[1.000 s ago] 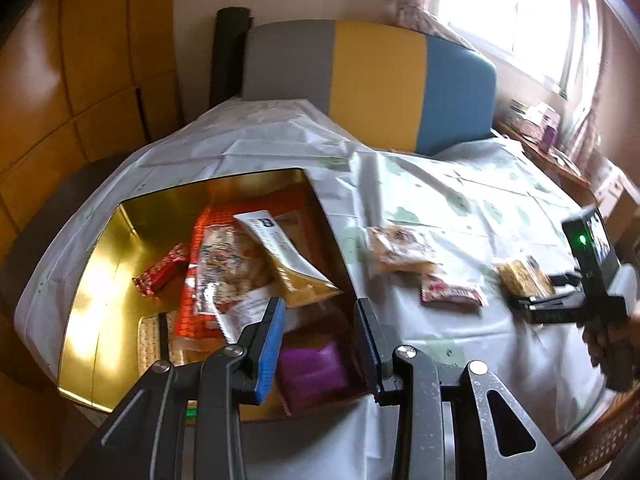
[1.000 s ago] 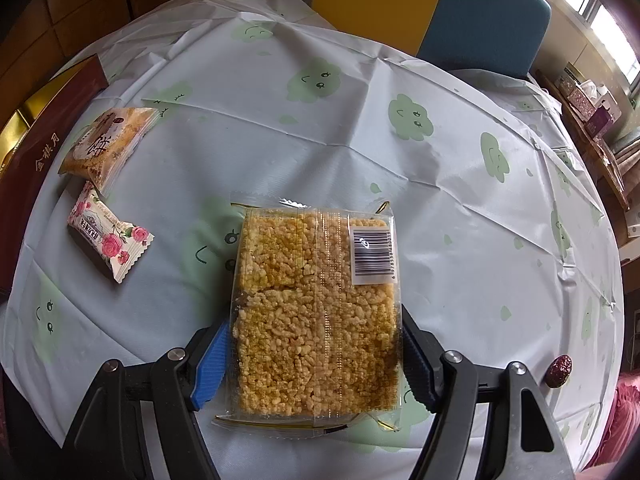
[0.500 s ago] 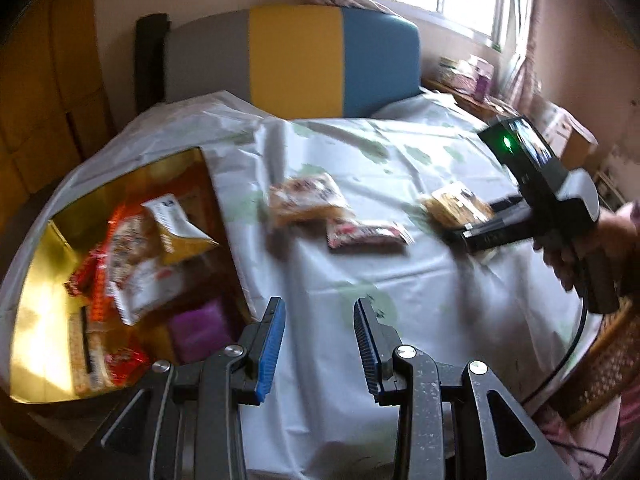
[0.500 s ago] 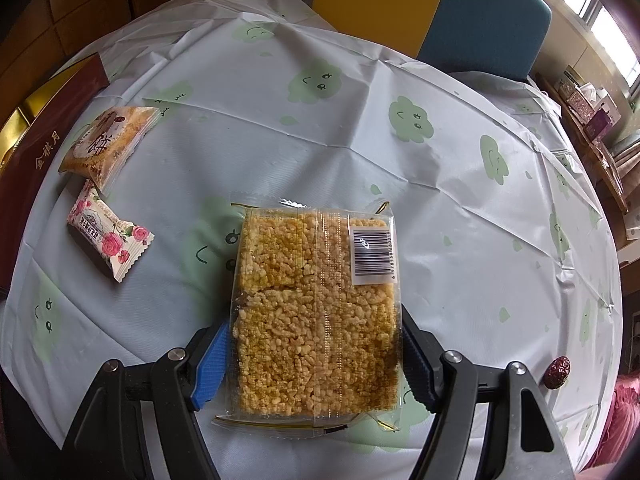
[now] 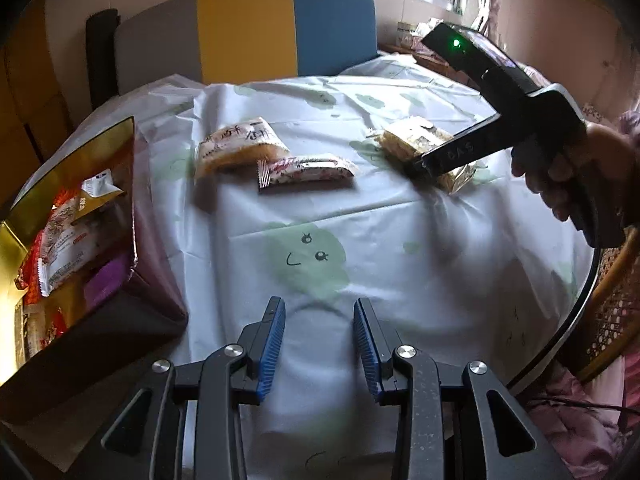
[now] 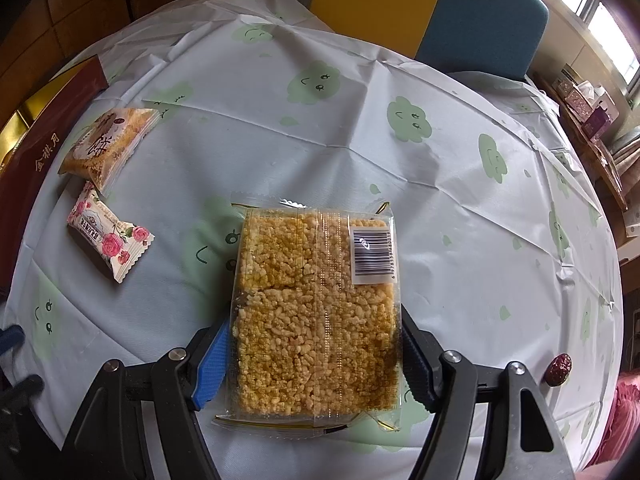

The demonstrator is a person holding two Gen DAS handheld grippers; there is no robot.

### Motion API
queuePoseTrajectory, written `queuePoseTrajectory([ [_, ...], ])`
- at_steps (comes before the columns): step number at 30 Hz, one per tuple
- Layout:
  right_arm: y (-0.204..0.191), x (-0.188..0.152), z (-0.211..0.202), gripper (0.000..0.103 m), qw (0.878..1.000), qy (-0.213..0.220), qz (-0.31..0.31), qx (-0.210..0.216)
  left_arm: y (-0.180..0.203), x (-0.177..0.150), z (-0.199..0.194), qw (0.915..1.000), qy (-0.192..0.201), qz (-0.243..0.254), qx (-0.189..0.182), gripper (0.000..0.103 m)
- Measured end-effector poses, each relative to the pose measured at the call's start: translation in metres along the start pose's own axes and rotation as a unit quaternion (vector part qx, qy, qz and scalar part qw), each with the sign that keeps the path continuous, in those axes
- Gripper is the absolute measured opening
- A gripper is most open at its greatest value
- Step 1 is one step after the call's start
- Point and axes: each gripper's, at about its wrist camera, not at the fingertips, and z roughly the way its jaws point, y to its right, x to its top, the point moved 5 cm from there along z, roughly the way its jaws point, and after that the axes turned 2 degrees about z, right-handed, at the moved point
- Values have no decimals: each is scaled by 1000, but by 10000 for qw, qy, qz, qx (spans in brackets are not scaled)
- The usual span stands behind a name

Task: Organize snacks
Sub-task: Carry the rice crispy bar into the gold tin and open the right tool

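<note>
At lower centre, my right gripper (image 6: 316, 344) clamps the clear-wrapped yellow puffed-rice cake (image 6: 316, 304) flat on the cloud-print tablecloth (image 6: 460, 184), ready for the gold-lined box (image 5: 60, 208) at left; my left gripper (image 5: 319, 340) hangs empty, jaws narrowly apart.

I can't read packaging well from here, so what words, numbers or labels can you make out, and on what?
"金桂月": gold characters on the dark red box.
"酥", large: on the tan biscuit packet; its small print is illegible.
Rose-patterned packet: label text too small to read.
Rice-cake pack: barcode sticker, digits too small to read surely.
Right gripper: raised letters on its side in the left view, blurred.
</note>
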Motion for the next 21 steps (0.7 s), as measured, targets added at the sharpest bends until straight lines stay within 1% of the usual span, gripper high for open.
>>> queuePoseTrajectory([
  [5, -1, -1, -1, 73, 10000, 23, 14, -37, -10, -2, 2, 9988, 22, -346, -349, 37],
  [10, -1, 5, -5, 73, 9999, -92, 112, -3, -12, -4, 1, 9979, 84, -441, -470, 37],
  [12, -5, 10, -14, 73, 9999, -27, 83, 93, -13, -5, 0, 9974, 124, -485, -515, 37],
  [14, -15, 20, -29, 73, 9994, 107, -47, 312, -14, -6, 0, 9970, 167, -518, -548, 37],
  [17, -42, 38, -56, 73, 9959, 333, -388, 751, -14, -6, 0, 9969, 218, -505, -554, 37],
  [21, -92, 63, -84, 73, 9847, 514, -973, 1354, -14, -6, 0, 9968, 275, -492, -561, 37],
])
